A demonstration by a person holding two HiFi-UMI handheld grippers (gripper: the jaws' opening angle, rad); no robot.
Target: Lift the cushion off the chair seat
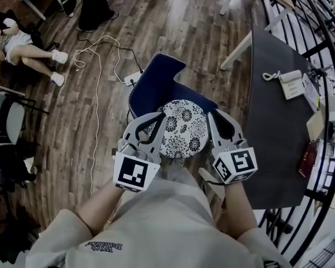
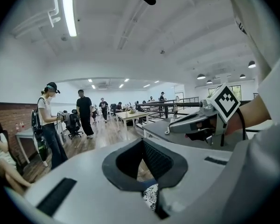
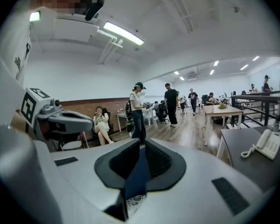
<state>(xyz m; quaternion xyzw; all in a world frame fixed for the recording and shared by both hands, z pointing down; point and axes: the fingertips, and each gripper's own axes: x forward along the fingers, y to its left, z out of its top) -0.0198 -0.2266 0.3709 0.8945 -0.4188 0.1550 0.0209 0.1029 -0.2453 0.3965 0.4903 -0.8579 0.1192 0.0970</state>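
We hold the left gripper and right gripper, jaws closed and empty, flanking the cushion on the chair.

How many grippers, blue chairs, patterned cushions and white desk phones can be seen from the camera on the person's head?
Grippers: 2 (left gripper, right gripper)
Blue chair: 1
Patterned cushion: 1
White desk phone: 1
Total: 5
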